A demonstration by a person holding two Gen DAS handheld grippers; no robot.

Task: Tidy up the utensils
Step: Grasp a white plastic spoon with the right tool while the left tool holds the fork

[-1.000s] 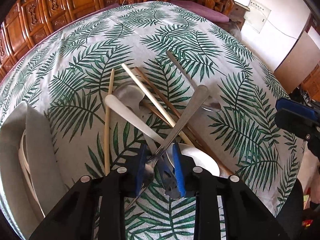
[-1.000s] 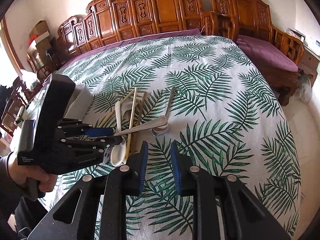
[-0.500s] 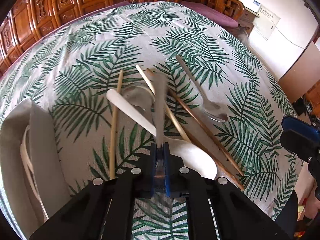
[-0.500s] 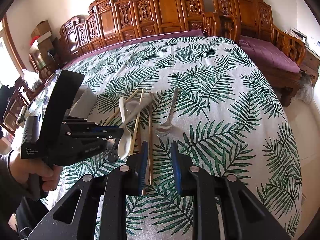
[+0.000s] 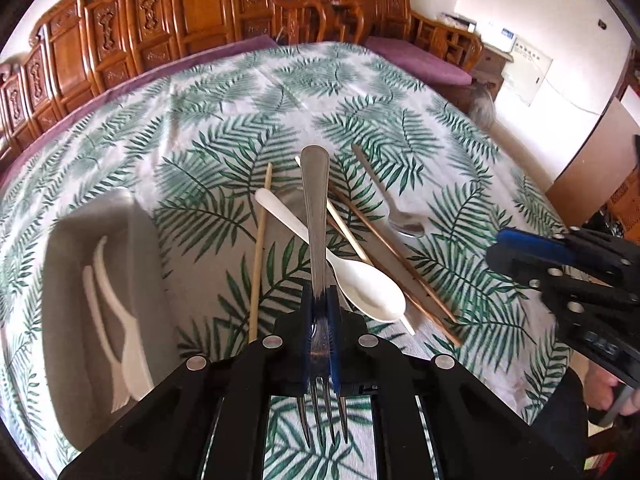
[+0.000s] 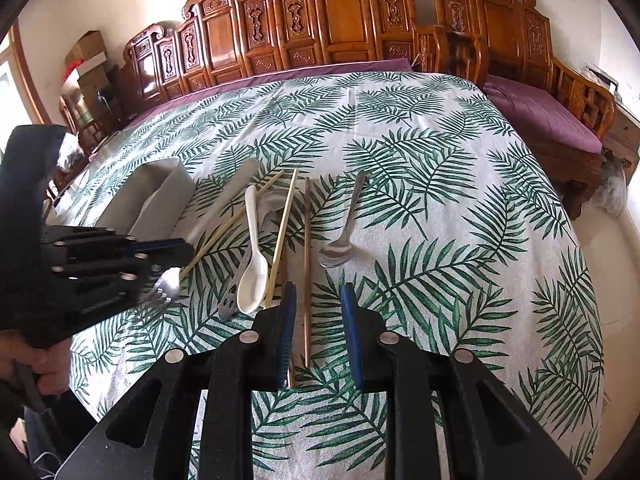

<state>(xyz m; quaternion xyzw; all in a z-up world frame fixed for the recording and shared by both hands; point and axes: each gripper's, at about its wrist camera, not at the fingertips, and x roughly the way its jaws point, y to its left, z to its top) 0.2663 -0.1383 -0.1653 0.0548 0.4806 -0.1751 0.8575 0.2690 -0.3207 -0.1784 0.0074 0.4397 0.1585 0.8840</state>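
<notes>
**Fork lifted clear of the utensil pile**

The worktop (image 5: 360, 92), draped in a white cloth printed with green palm leaves, fills both views, with carved wooden chairs (image 6: 344, 16) behind it. On its left side sits the grey rectangular plastic organiser tray (image 5: 80, 264), holding two white plastic forks (image 5: 116, 320) in one compartment.

The left gripper (image 5: 321, 300) now has its blue-padded fingers clamped on the neck of the shiny steel fork (image 5: 316, 216); a second ago they stood apart around it as it lay across the pile. The fork is now raised off the cloth, handle pointing away from the camera and tines back toward it, and the tray shows more fully than before.

The right gripper (image 6: 318, 300) hovers low over the cloth with its fingers apart and nothing gripped, much as earlier; a brown chopstick (image 6: 307, 264) lies on the cloth below the gap.

Left lying on the cloth: the white plastic spoon (image 5: 360, 276), pale bamboo chopsticks (image 5: 260, 240), and, slightly apart to the right, a small steel teaspoon (image 5: 396, 212).
</notes>
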